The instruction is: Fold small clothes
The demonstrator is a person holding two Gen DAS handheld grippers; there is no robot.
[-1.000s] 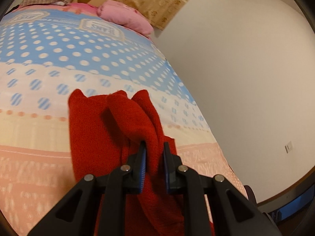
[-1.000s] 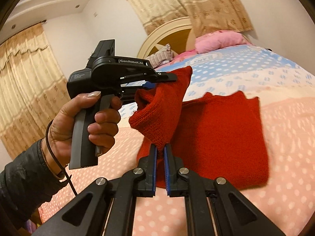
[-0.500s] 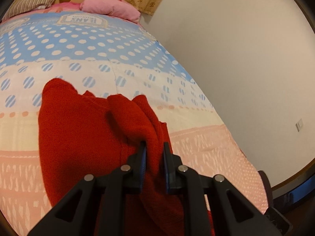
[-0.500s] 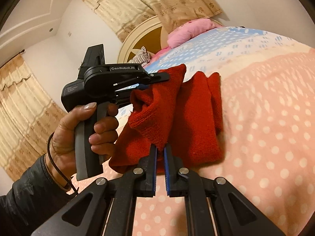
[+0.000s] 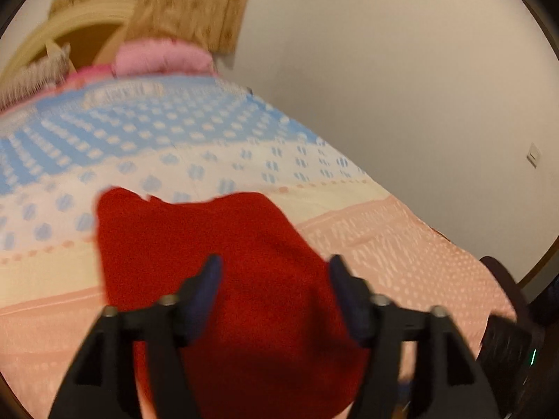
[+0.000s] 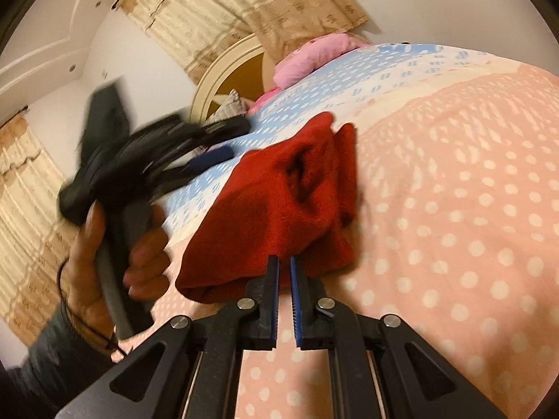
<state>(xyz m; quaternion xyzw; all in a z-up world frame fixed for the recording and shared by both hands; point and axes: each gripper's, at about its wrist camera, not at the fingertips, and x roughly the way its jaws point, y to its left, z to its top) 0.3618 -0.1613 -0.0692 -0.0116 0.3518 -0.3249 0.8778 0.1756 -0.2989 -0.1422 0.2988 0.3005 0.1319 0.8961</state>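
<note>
Left gripper (image 5: pixel 274 269): two fingers (image 5: pixel 206 279), just spread apart and released, hovering clear of the one red knit garment (image 5: pixel 209 244). Right gripper (image 6: pixel 283 268): two fingers (image 6: pixel 271 272) clenched on that garment's near edge. The garment lies bunched on the one bed (image 6: pixel 454 209), on its pink dotted cover. One hand (image 6: pixel 115 255) grips the left gripper's handle at 9 o'clock in the right wrist view. One pink pillow (image 6: pixel 314 56) lies at 12 o'clock

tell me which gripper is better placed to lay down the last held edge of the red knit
Right. The right gripper is shut on the near edge of the red knit garment, low over the bedspread. The left gripper has just opened and holds nothing.
</note>
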